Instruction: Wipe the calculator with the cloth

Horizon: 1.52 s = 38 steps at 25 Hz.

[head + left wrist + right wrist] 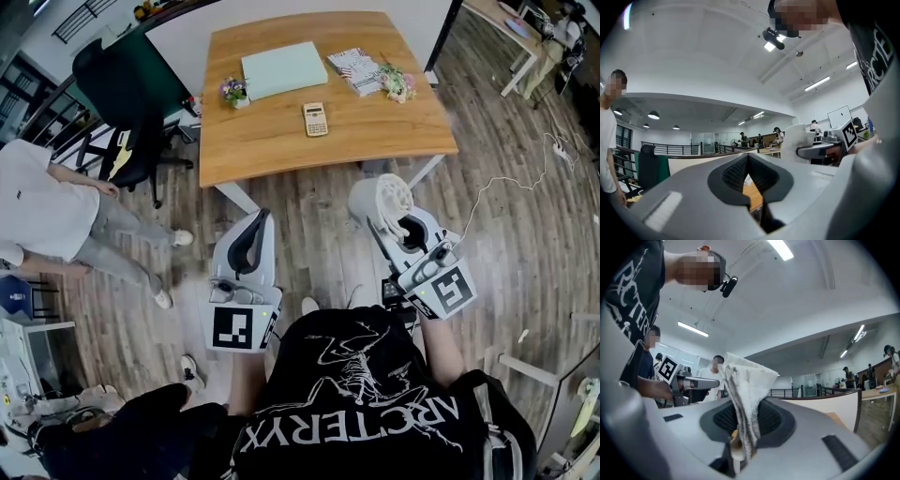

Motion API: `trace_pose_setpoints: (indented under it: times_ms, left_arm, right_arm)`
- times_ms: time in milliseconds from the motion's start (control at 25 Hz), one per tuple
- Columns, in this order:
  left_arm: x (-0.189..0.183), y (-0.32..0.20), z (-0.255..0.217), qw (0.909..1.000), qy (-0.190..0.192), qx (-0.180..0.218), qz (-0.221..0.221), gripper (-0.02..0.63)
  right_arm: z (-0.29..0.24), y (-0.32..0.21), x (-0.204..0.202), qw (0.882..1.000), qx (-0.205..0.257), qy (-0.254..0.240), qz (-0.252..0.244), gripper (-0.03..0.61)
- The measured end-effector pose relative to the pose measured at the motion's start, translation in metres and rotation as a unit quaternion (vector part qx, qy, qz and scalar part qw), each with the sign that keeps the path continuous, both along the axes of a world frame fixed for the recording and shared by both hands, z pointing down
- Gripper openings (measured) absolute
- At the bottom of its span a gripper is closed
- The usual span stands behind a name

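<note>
Two tongs are held low over the wooden floor, both short of the near edge of the bench. The left tongs are pressed together at the tips, with nothing between the ribbed dark pads; only a slice of bench top shows through the gap behind the tips. The right tongs are pinching the cloth, a white, loosely woven piece that stands up out of the jaws in a crumpled fold and hides their tips. In the head view the cloth bunches at the far end of the right tongs. The two tongs sit side by side, apart, both angled toward the bench.

The calculator lies flat on the bench well ahead of both tongs, roughly on the line between them, touching neither the tongs nor the cloth. Beyond it, farther from the tongs, lie a pale green pad and a stack of booklets. A small posy stands ahead of the left tongs, beside the pad, and a second posy stands ahead of the right tongs, beside the booklets. Off to the left of the left tongs a black chair stands by the bench, and a person in a white top sits nearer on that side
</note>
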<state>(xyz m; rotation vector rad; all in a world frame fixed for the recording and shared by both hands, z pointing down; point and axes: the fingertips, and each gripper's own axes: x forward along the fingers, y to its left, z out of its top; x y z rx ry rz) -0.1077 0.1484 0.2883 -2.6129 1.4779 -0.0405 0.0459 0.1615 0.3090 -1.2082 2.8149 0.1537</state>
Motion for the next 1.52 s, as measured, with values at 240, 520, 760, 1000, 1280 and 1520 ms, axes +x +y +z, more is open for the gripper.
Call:
trace_pose_setpoints:
  times_ms: [240,520,760,1000,1280,1520]
  left_arm:
    - [0.001,-0.006,0.002,1.0,0.004,-0.005,-0.004,0.009]
    - [0.006,-0.014,0.003,0.9998,0.002,-0.008,-0.017,0.009]
    - [0.029,-0.02,0.004,0.9995,-0.002,-0.006,-0.03,0.009]
    - [0.057,-0.028,0.013,0.9989,-0.006,-0.014,-0.044,0.009]
    - [0.056,-0.065,0.023,0.9978,-0.012,-0.027,-0.059,0.009]
    - [0.034,-0.146,0.028,0.9986,-0.018,-0.017,-0.048,0.009]
  right_arm:
    - [-0.003,-0.003,0.001,1.0,0.011,0.013,0.005,0.089]
    - [0.001,-0.012,0.013,1.0,0.003,0.007,0.002,0.089]
    - [0.005,-0.018,0.035,1.0,0.003,0.002,-0.01,0.089]
    - [0.013,-0.03,0.064,1.0,-0.005,-0.005,-0.024,0.089]
    - [0.025,-0.072,0.066,0.999,-0.019,-0.009,-0.037,0.089]
    - [0.029,-0.151,0.038,0.999,-0.015,0.0,-0.03,0.089]
